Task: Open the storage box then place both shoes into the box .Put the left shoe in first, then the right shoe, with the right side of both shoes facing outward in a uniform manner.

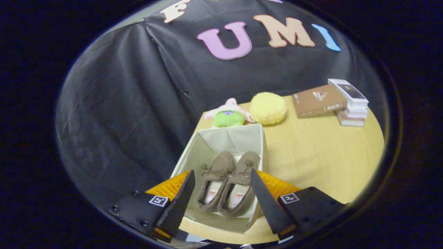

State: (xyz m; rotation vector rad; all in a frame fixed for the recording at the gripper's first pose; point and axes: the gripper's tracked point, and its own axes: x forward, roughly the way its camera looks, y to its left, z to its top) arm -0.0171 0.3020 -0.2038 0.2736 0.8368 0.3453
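A cream fabric storage box (260,145) stands open on the wooden table, at its left edge. Two brown fuzzy slippers lie side by side inside it, toes pointing away from me: one shoe (214,180) on the left and the other shoe (238,186) on the right, touching each other. My gripper (223,178) hovers above the near end of the box, open wide, with the two shoes seen between its fingers and nothing held.
Beyond the box lie a green and pink plush toy (228,116) and a yellow round cushion (268,108). A brown book (318,100) and a stack of white books (351,102) sit at the far right of the table (318,155). Black cloth hangs behind.
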